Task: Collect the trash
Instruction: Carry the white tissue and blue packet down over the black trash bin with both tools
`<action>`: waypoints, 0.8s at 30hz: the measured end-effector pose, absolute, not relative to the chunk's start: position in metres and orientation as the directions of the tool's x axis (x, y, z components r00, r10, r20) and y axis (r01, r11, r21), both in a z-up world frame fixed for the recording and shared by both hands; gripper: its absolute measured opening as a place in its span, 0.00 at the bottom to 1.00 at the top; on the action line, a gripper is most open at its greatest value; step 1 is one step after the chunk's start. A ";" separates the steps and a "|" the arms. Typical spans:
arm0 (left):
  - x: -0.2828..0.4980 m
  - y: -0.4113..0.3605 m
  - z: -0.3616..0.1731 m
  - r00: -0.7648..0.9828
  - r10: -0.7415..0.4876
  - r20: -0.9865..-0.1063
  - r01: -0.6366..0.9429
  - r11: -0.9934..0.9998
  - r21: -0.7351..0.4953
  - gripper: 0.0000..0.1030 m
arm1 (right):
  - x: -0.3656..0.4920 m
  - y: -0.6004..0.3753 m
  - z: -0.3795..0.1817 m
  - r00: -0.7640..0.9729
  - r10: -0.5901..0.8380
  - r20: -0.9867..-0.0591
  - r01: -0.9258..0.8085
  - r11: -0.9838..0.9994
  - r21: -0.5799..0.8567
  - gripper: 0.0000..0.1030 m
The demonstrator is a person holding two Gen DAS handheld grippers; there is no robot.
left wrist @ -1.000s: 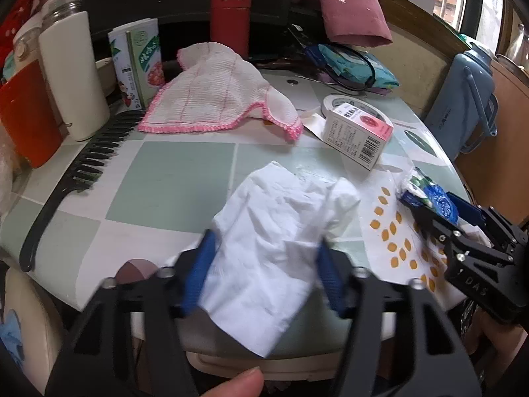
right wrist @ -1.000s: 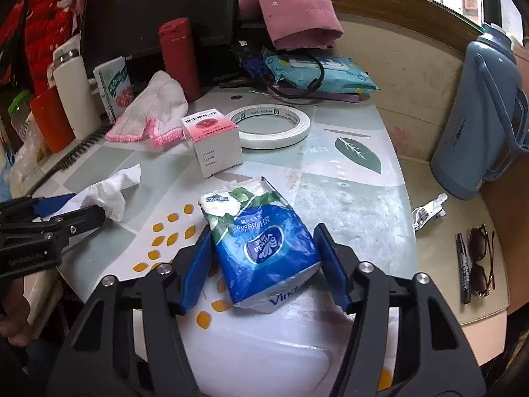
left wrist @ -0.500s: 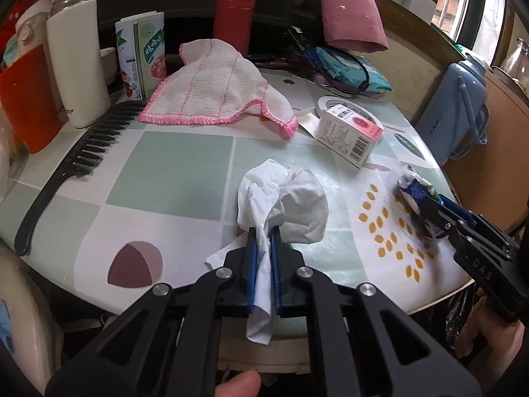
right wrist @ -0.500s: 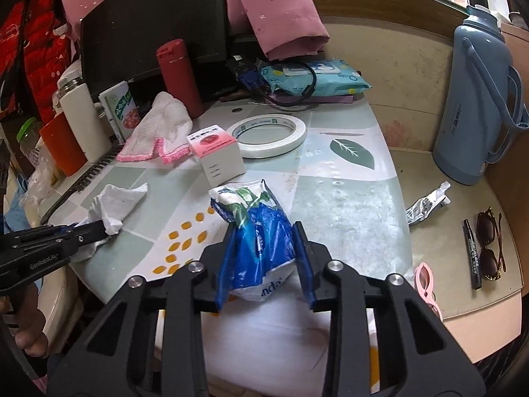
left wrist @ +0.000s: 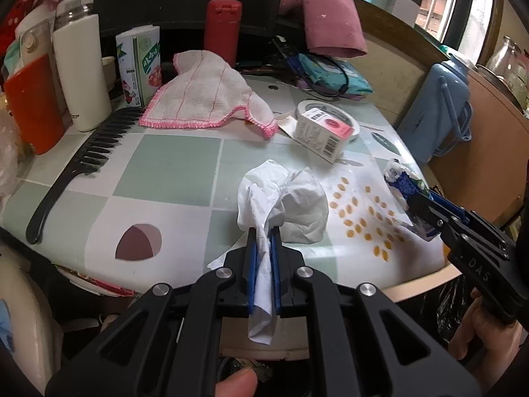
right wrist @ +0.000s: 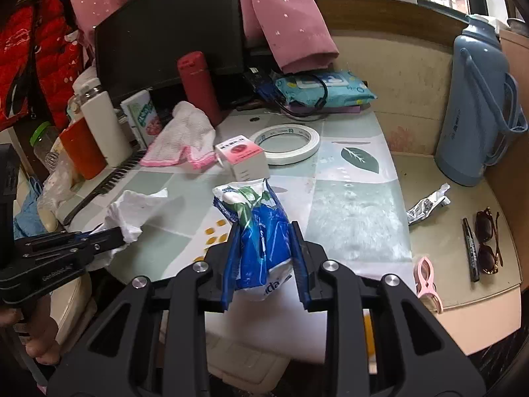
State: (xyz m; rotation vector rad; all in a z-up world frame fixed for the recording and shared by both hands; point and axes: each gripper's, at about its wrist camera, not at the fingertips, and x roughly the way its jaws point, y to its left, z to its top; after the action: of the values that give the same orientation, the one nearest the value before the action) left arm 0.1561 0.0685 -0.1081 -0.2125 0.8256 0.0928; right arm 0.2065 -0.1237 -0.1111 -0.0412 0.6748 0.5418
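My left gripper [left wrist: 263,231] is shut on a crumpled white tissue [left wrist: 291,198] at the table's front edge; the tissue bunches ahead of the fingers and a strip hangs below them. It also shows in the right wrist view [right wrist: 132,211], held by the left gripper [right wrist: 120,233]. My right gripper [right wrist: 263,228] is shut on a blue and white tissue packet [right wrist: 258,231], lifted off the table. The packet [left wrist: 401,183] and right gripper [left wrist: 413,201] also show at the right of the left wrist view. A silver wrapper [right wrist: 426,205] lies on the right bench.
On the table [left wrist: 172,172]: black comb [left wrist: 76,168], pink-edged cloth [left wrist: 205,99], small pink-topped box [left wrist: 322,132], tape roll [right wrist: 287,139], red bottle [left wrist: 221,29], white flask [left wrist: 82,63], orange cup [left wrist: 31,102]. Blue thermos [right wrist: 476,106], sunglasses [right wrist: 487,241], pen and pink clip lie right.
Both grippers closed: the left on the tissue, the right on the blue packet. Both have since drawn back and lifted slightly with their loads.
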 end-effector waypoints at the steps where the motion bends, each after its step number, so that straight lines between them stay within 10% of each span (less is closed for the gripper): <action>1: 0.153 0.067 -0.106 0.677 -0.002 -0.736 -0.161 0.975 -0.151 0.08 | 0.202 -0.124 -0.109 0.648 0.465 -0.603 -0.491 0.861 0.136 0.29; 24: 0.025 0.020 -0.082 0.691 -0.046 -0.721 -0.106 0.981 -0.165 0.08 | 0.056 -0.148 -0.086 0.654 0.482 -0.583 -0.500 0.854 0.145 0.29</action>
State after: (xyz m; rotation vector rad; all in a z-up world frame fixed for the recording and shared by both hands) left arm 0.0247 0.0203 -0.0823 -0.1996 0.8082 0.0334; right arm 0.0556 -0.1483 -0.0861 -0.0297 0.6525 0.5571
